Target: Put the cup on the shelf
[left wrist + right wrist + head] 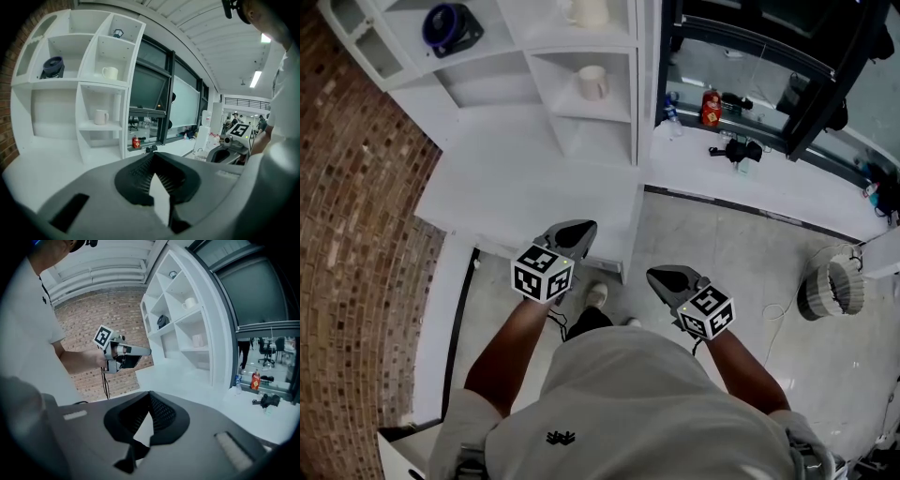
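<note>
A white cup stands in the middle cubby of the white shelf unit, and a second white cup sits in the cubby above it. Both cups show in the left gripper view, the lower cup and the upper cup. My left gripper hangs over the front edge of the white counter, shut and empty, well short of the shelf. My right gripper is beside it over the floor, also shut with nothing held. The left gripper appears in the right gripper view.
A dark blue round object fills a left cubby. The white counter runs below the shelves, with a brick wall on the left. A red can and a black item lie on the window ledge. A white basket stands on the floor.
</note>
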